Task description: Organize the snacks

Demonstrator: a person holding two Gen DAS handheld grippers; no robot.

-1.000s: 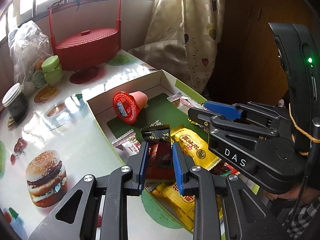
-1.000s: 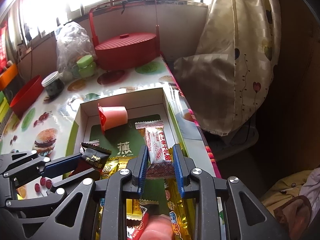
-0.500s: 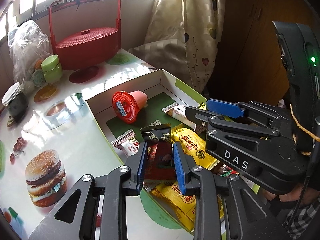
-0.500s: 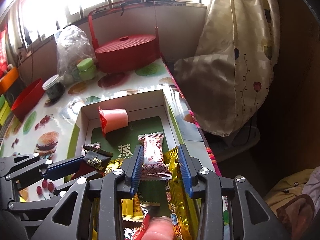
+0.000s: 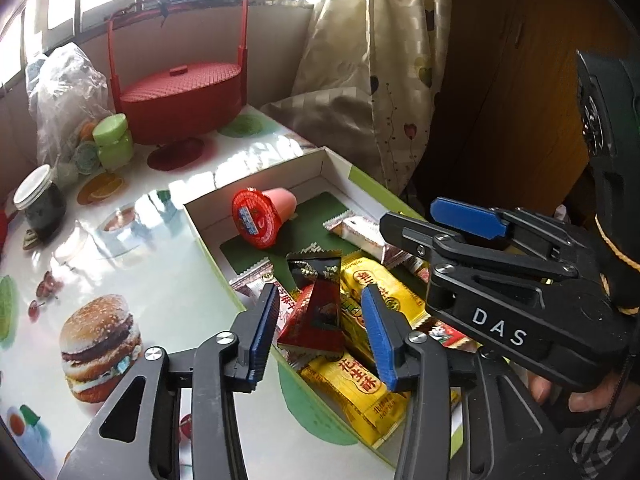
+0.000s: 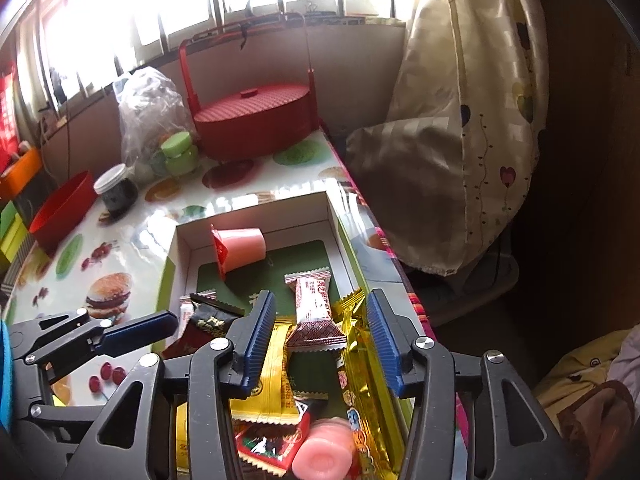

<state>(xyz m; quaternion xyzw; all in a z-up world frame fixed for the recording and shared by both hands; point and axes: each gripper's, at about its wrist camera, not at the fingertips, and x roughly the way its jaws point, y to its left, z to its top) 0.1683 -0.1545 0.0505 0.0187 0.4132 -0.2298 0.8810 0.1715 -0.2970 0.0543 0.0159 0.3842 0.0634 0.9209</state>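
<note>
Snacks lie jumbled in the shallow cardboard box [image 5: 256,196] at mid-frame on the picture-printed table [image 5: 120,264]; sorting looks barely begun. Right claw [image 6: 320,336], spread wide and released, straddles a pink-white wafer pack [image 6: 316,312]. Left claw [image 5: 320,332], likewise released, flanks a dark red candy wrapper [image 5: 316,308]. A red-lidded jelly cup [image 5: 260,222] lies tipped at the box's far end. "DAS" marks the right claw's body.
</note>
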